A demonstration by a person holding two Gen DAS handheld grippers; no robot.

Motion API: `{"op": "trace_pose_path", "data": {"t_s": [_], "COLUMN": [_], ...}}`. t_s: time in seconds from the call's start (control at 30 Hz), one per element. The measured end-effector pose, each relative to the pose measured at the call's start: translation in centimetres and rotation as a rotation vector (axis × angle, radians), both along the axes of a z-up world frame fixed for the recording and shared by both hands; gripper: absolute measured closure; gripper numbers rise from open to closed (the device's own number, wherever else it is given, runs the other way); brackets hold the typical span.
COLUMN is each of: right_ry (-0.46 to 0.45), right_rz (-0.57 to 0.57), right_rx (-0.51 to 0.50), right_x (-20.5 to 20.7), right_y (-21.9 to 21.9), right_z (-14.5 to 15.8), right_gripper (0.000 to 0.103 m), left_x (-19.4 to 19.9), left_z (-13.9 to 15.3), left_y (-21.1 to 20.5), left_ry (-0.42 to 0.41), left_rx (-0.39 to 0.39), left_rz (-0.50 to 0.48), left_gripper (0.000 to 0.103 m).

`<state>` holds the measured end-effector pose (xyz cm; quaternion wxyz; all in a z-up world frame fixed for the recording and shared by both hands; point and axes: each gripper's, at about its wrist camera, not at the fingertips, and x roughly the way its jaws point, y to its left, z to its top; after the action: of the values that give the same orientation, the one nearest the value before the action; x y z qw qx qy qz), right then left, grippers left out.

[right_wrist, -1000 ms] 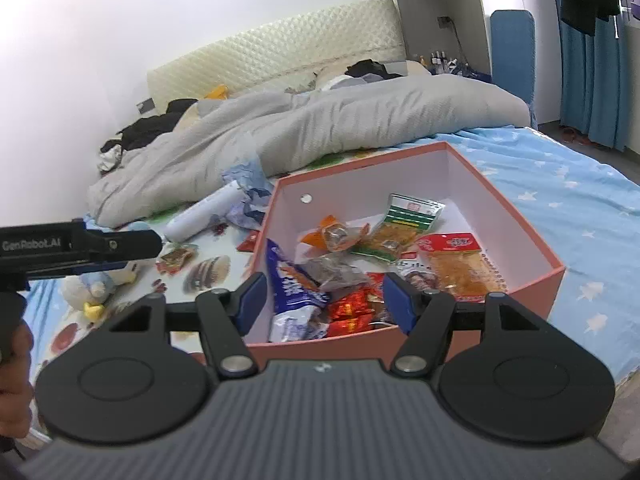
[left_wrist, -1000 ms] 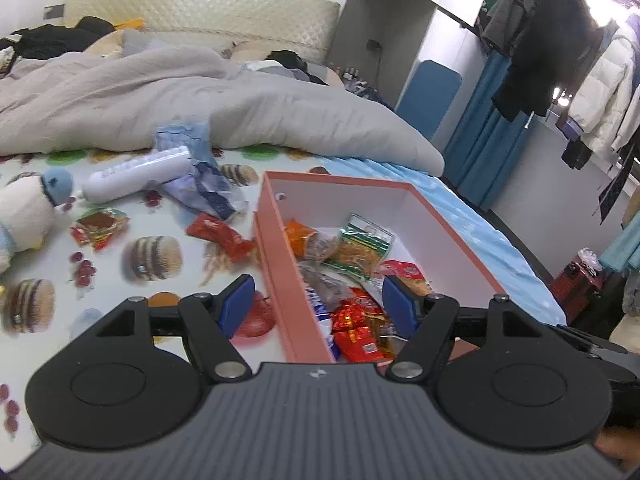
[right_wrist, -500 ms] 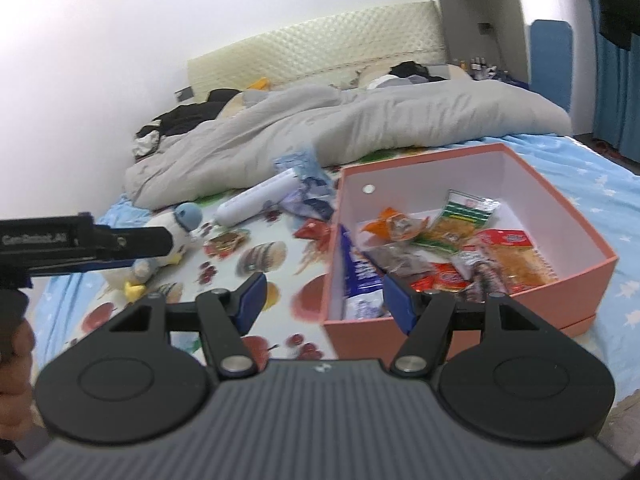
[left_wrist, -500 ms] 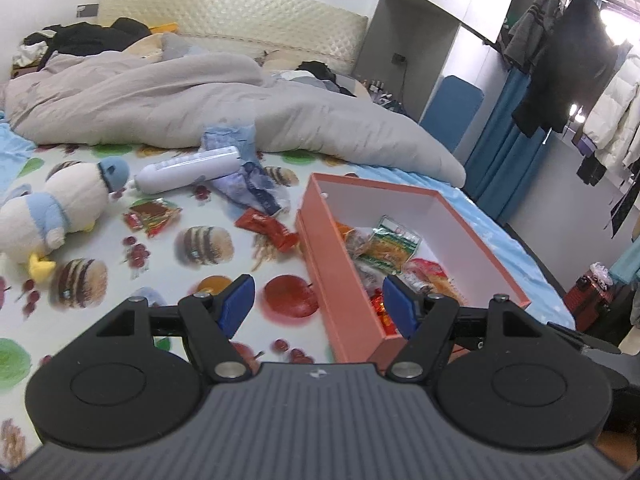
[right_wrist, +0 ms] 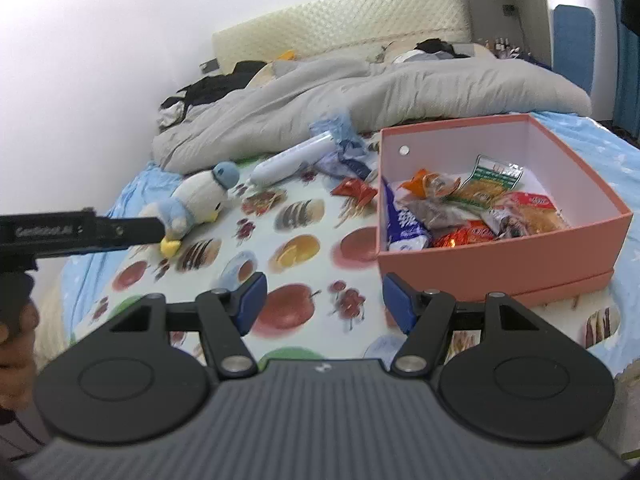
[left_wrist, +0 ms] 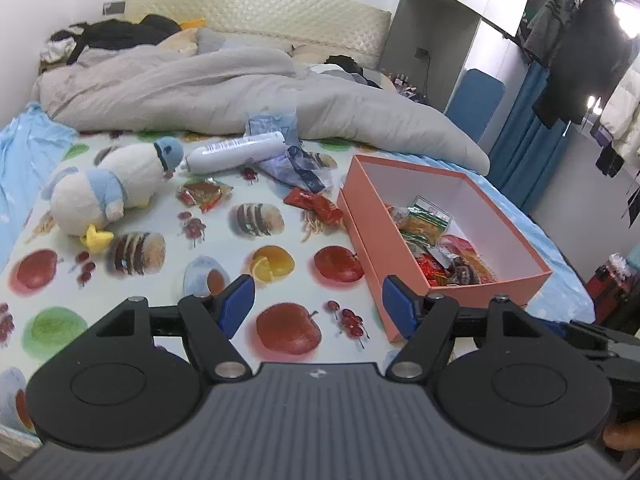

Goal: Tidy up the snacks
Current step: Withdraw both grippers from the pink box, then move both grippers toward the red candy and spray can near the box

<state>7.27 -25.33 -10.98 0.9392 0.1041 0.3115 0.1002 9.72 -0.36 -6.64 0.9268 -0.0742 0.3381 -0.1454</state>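
A salmon-pink box (left_wrist: pixel 362 224) (right_wrist: pixel 500 264) sits on the fruit-print sheet and holds several snack packets (left_wrist: pixel 432 220) (right_wrist: pixel 472 208). Outside it lie a red snack packet (left_wrist: pixel 316 205) (right_wrist: pixel 354 189) close to its left wall and a small red-and-yellow packet (left_wrist: pixel 204 194) (right_wrist: pixel 262 204) near the plush toy. My left gripper (left_wrist: pixel 318 306) is open and empty, hovering over the sheet in front of the box's near left corner. My right gripper (right_wrist: pixel 324 300) is open and empty, left of the box's near wall. The left gripper's body (right_wrist: pixel 80 230) shows at the right view's left edge.
A white-and-blue plush duck (left_wrist: pixel 108 190) (right_wrist: pixel 196 204), a white tube (left_wrist: pixel 236 154) (right_wrist: pixel 292 160) and crumpled blue wrappers (left_wrist: pixel 296 166) (right_wrist: pixel 344 156) lie on the sheet. A grey duvet (left_wrist: pixel 200 96) is heaped behind. The bed's right edge runs past the box.
Both grippers have pulled back from the box and shifted left, so the box now sits farther off to the right. Both stay open and empty.
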Motion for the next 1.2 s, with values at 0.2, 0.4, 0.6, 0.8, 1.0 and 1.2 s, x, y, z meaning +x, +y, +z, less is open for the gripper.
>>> {"op": "trace_pose_path", "data": {"t_s": [0.2, 0.4, 0.6, 0.8, 1.0, 1.2], "right_ry": [0.022, 0.044, 0.052, 0.04, 0.027, 0.021], "right_rz": [0.008, 0.024, 0.038, 0.045, 0.048, 0.058], "right_rx": [-0.025, -0.04, -0.059, -0.07, -0.065, -0.063], "right_x": [-0.2, 0.8, 2.3, 4.5, 7.2, 10.0], "right_y": [0.4, 1.3, 2.1, 2.8, 3.6, 4.9], "right_z": [-0.6, -1.5, -2.1, -2.5, -2.9, -4.1], "right_gripper": [0.036, 0.036, 0.036, 0.036, 0.036, 0.036], "left_x": [0.2, 1.6, 3.7, 5.8, 8.3, 11.7], "left_z": [-0.8, -1.9, -2.8, -3.9, -5.2, -6.7], "left_y": [0.0, 0.3, 0.9, 1.4, 2.1, 2.8], "left_ry": [0.007, 0.015, 0.026, 0.039, 0.07, 0.096], "left_rx": [-0.019, -0.017, -0.017, -0.01, 0.002, 0.026], "left_rz": [0.011, 0.015, 0.039, 0.058, 0.073, 0.101], "left_gripper": [0.028, 0.028, 0.028, 0.028, 0.028, 0.028]}}
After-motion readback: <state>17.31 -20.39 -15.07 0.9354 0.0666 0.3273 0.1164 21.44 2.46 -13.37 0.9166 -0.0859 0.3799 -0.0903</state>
